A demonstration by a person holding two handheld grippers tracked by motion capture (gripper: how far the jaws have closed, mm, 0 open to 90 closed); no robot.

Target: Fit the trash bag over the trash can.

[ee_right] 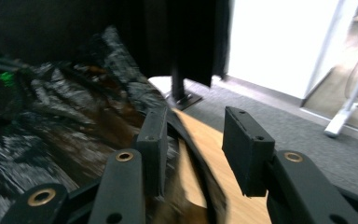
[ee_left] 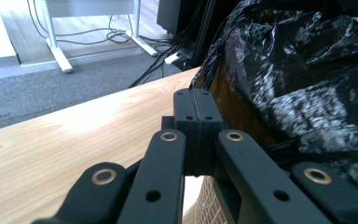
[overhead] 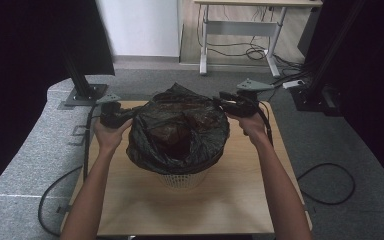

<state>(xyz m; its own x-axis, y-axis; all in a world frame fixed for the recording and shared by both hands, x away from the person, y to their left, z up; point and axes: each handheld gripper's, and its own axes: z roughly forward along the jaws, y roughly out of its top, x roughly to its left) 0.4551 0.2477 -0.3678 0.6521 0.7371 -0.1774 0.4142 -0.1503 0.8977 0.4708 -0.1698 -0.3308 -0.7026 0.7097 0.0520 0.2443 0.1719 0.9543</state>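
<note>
Grey carpet surrounds a light wooden table [overhead: 130,205], with a white desk frame [overhead: 240,30] and loose cables on the floor beyond it. At the table's middle stands a white mesh wastebasket [overhead: 182,179], and a black bin bag [overhead: 180,127] is draped over its top, the plastic hanging down around the rim and bunched up high at the far side.

At the left, the left gripper [overhead: 117,116] sits at the bag's left edge. In the left gripper view its jaws are pressed flat together, with the bag's edge [ee_left: 205,79] rising just behind them; whether plastic is actually caught between them I cannot tell for certain, though it looks likely.

At the right, the right gripper [overhead: 225,105] meets the bag's right edge. In the right gripper view its jaws stand apart, with a fold of the bag's rim [ee_right: 186,140] lying in the gap between them, not yet clamped.

Judged from this, the bag is already seated over the basket and roughly spread. What seems left is to take hold on the right, pull the mouth wide, and settle the bunched far side evenly down around the rim.
</note>
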